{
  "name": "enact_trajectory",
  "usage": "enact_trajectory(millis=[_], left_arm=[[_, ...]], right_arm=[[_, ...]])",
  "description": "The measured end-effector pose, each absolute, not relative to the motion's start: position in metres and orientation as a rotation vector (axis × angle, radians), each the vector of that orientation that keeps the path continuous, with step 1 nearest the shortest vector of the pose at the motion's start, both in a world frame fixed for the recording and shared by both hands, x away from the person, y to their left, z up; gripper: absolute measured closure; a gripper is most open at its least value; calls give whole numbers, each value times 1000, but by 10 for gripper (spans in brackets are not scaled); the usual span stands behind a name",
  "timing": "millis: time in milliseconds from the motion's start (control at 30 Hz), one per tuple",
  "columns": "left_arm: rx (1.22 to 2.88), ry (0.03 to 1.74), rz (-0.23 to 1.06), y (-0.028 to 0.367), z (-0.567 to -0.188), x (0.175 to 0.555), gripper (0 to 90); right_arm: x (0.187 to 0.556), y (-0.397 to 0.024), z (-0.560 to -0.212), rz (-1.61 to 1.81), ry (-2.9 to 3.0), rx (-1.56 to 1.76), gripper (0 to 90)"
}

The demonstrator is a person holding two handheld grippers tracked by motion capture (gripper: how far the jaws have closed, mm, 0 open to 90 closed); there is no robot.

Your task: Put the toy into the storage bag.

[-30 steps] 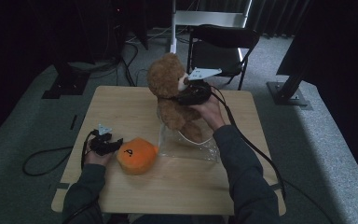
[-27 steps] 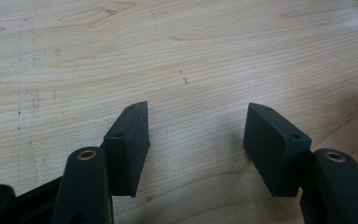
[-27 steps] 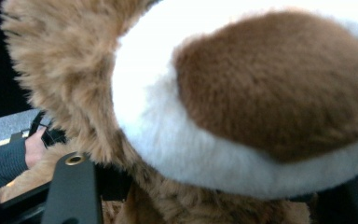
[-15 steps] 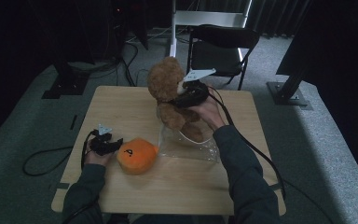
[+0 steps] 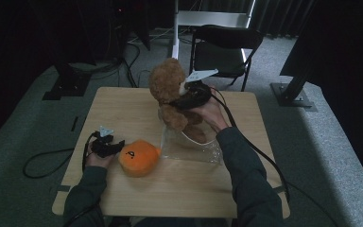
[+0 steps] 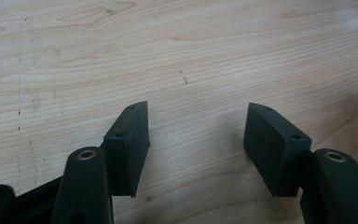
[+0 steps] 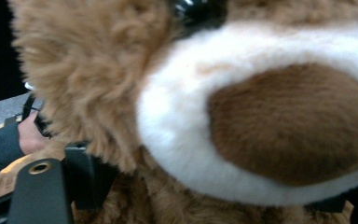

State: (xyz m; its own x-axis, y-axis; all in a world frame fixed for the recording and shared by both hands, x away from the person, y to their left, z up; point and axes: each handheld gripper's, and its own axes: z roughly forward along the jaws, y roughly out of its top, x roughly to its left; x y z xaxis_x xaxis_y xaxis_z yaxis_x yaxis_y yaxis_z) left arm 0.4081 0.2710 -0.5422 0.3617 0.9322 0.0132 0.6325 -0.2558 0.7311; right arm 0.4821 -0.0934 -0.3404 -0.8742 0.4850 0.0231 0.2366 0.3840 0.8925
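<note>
The teddy bear stood upright near the far edge of the table, its legs down in a clear plastic bag, with the right gripper around its neck, jaws just easing apart but fur still between them (can't tell if the pads still pressed). The left gripper sat by the left edge, jaws apart and holding nothing, right beside an orange plush.

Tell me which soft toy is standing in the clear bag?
The brown teddy bear; its legs are inside the bag. The orange plush lies on the table beside the bag.
</note>
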Motion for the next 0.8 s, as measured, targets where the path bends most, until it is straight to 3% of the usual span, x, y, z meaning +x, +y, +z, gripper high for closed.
enact_trajectory(millis=[300, 800], left_arm=[[1987, 1352, 603, 271, -542, 408, 413], [1986, 1352, 605, 271, -542, 408, 413]], right_arm=[[484, -94, -341, 1477, 2389, 654, 131], [486, -93, -342, 1465, 2376, 675, 128]])
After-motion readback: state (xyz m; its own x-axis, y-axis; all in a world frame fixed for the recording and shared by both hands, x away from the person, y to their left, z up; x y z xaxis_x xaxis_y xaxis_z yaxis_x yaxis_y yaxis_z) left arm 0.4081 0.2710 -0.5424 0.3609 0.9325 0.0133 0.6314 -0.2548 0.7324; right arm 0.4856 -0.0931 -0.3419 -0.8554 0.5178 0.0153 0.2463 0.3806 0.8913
